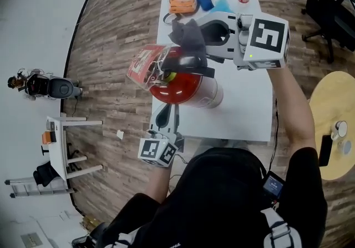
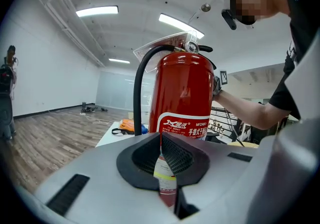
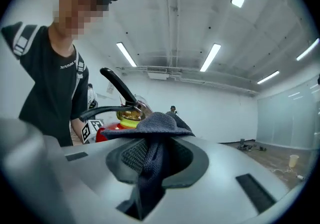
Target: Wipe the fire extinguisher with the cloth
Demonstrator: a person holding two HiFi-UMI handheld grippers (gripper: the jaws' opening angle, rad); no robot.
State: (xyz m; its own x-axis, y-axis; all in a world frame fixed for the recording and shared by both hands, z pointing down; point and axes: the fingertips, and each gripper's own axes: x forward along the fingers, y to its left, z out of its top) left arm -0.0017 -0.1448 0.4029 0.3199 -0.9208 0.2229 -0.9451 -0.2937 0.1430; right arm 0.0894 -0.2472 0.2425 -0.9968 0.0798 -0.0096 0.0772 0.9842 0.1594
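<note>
The right hand-held gripper [image 1: 203, 35] pinched the cloth [image 1: 187, 36] at the top of the fire extinguisher [image 1: 188, 90]. The left hand-held gripper [image 1: 165, 115] clamped its bottom. Wiping had begun, I think; next it needed rubbing down.

The left gripper [image 2: 167, 168] hides part of the fire extinguisher [image 2: 185, 92] (its base).

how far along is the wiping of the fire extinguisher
Done: the right gripper is shut on the cloth. In hand: cloth up at the handle of the fire extinguisher. Left: its red body, where no wiped patch can be told. The left gripper sits low by it.
</note>
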